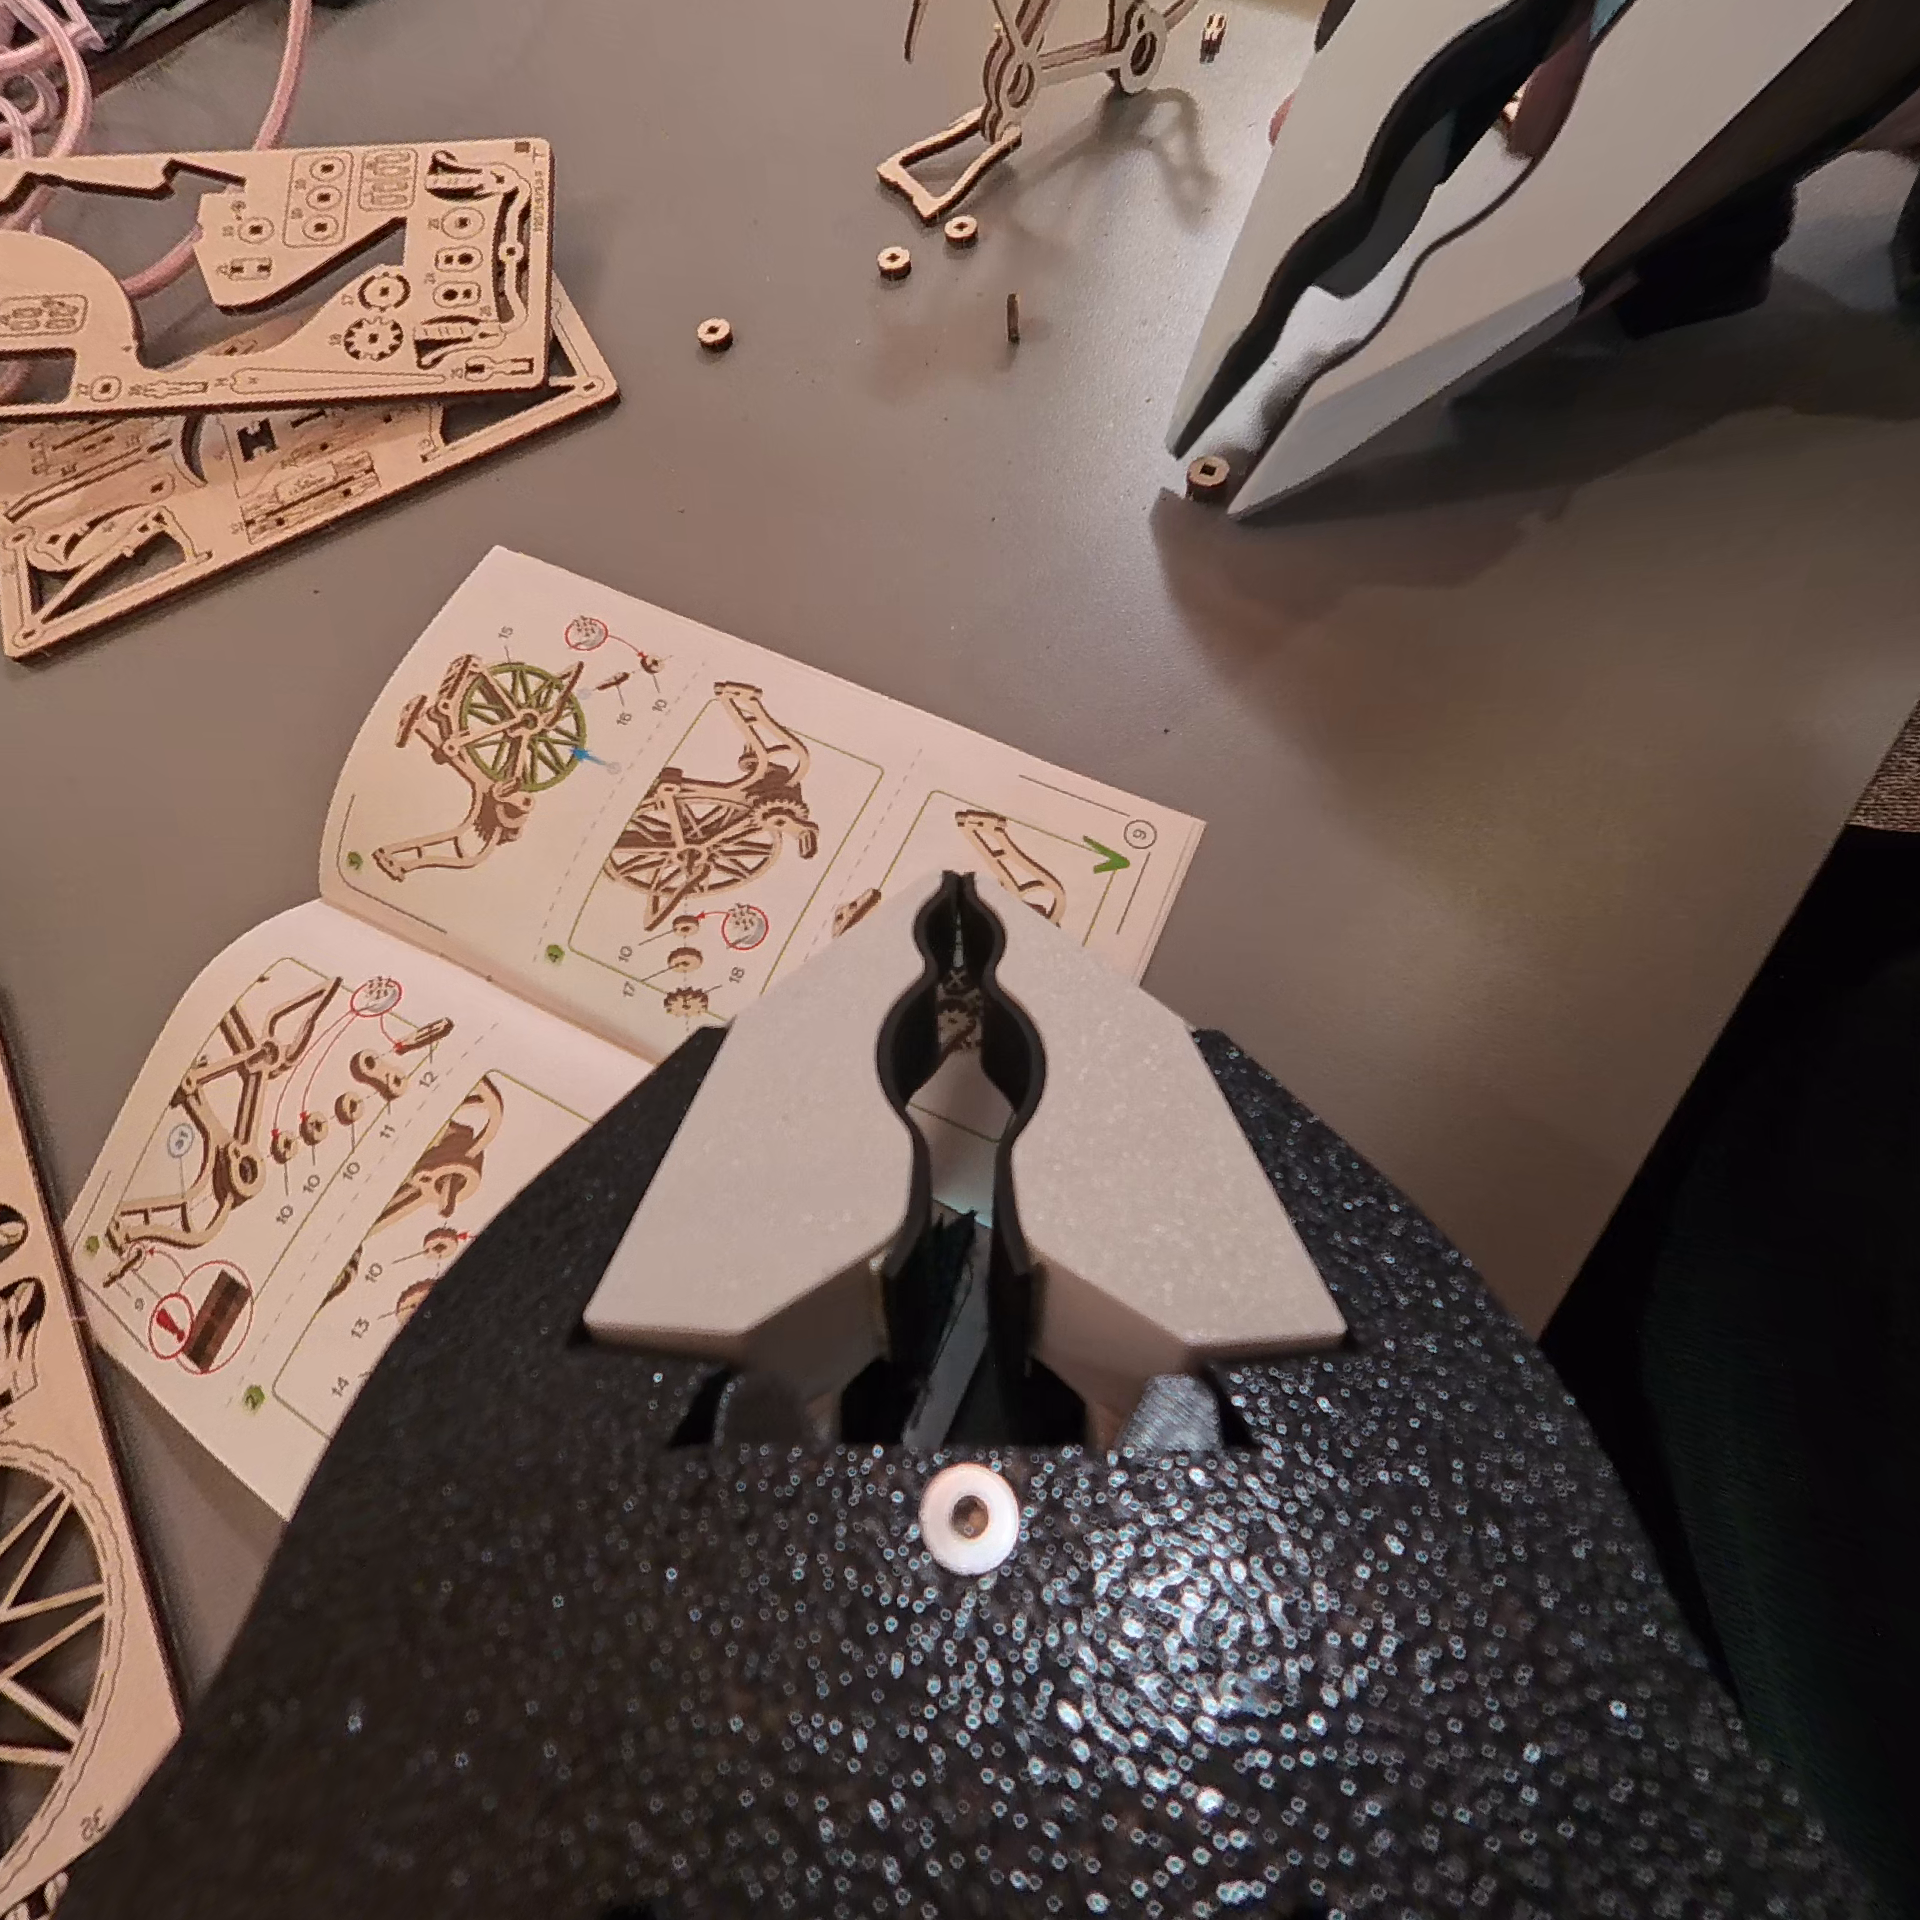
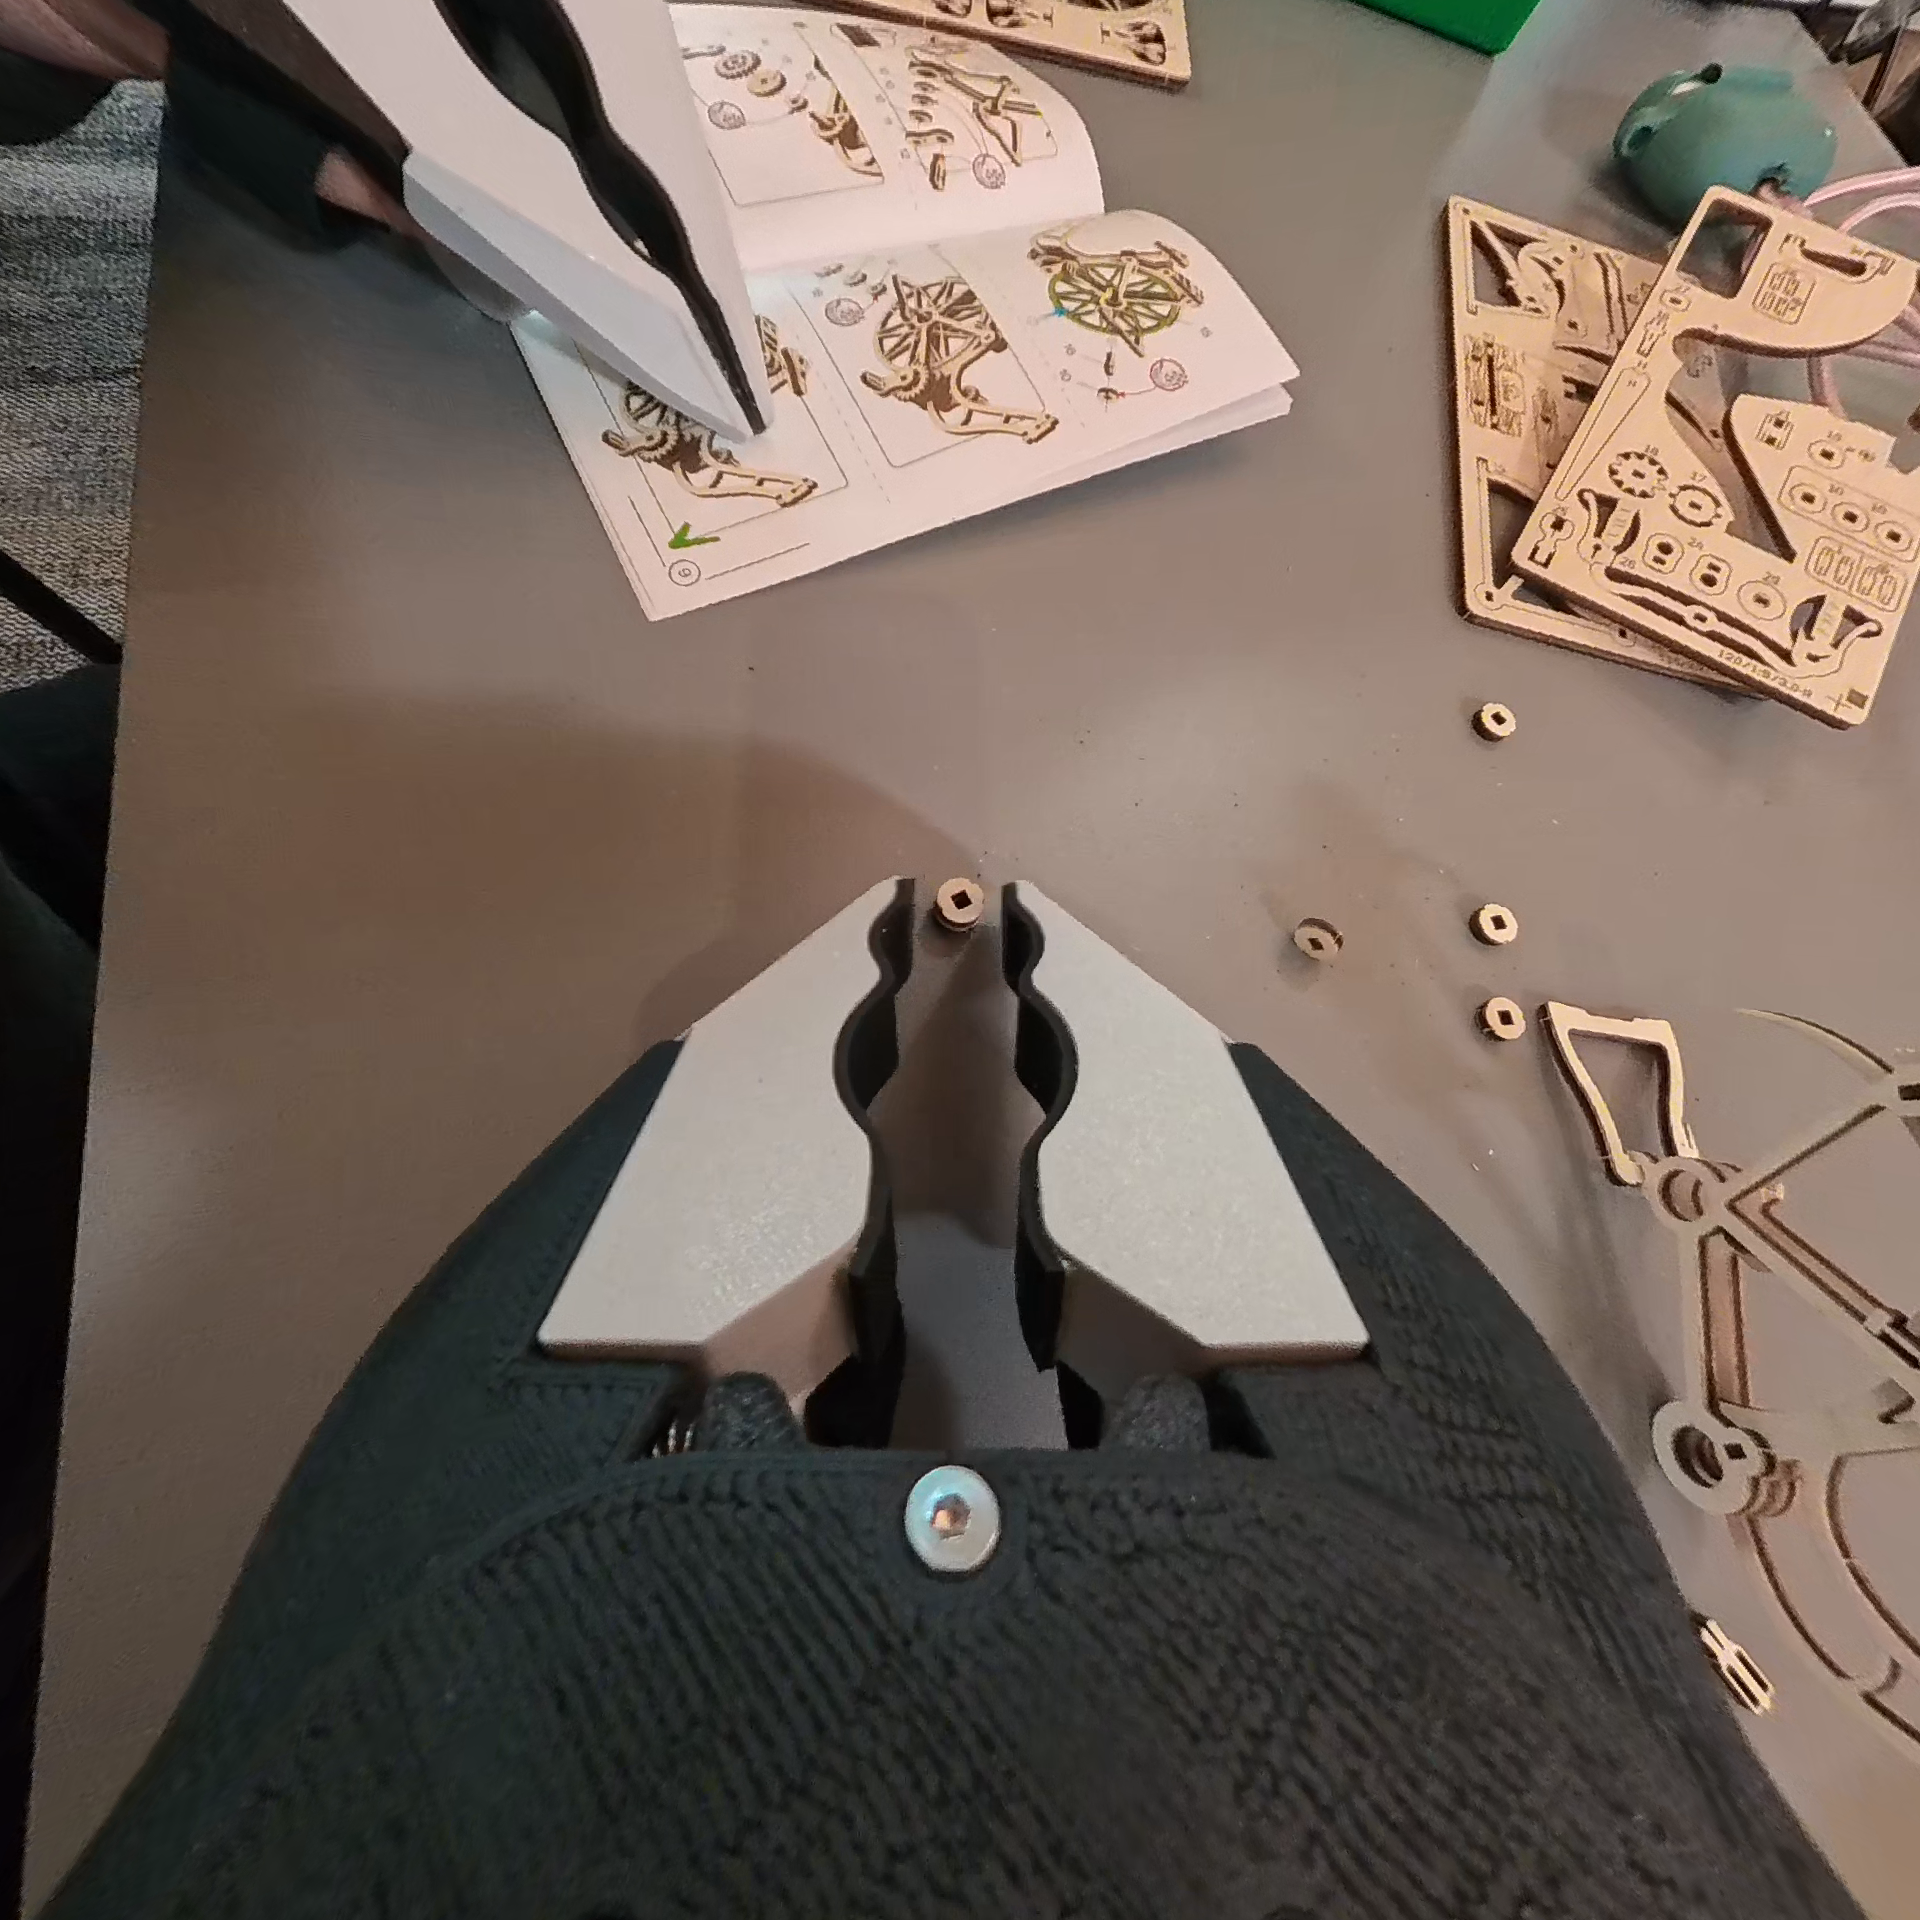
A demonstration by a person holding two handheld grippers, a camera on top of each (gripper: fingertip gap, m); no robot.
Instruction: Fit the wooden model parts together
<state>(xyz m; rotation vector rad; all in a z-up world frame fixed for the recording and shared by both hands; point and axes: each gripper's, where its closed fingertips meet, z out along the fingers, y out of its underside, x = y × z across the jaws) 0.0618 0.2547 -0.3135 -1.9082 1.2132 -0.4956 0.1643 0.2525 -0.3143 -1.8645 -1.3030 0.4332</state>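
Observation:
A small round wooden washer [image 2: 957,902] lies on the grey table [image 2: 520,831], between the tips of my right gripper [image 2: 958,894]. The jaws stand slightly apart on either side of it, open. The left wrist view shows the same washer [image 1: 1208,480] between the right gripper's tips [image 1: 1210,483]. My left gripper [image 1: 958,883] is shut and looks empty, its tips down on the open instruction booklet [image 1: 727,790]. It also shows in the right wrist view [image 2: 753,421], on the booklet [image 2: 987,416]. A partly built wooden model [image 2: 1766,1299] lies at the right.
Wooden part sheets [image 1: 291,281] [image 2: 1714,499] lie stacked beyond the booklet. Several loose washers [image 2: 1494,923] [image 1: 894,262] lie scattered near the model [image 1: 1039,83]. A wheel sheet [image 1: 52,1558], a pink cable [image 1: 281,94] and a teal object [image 2: 1725,125] lie nearby. The table edge [image 2: 135,727] is close. Some 11 cm of space lies between my two pairs of fingers.

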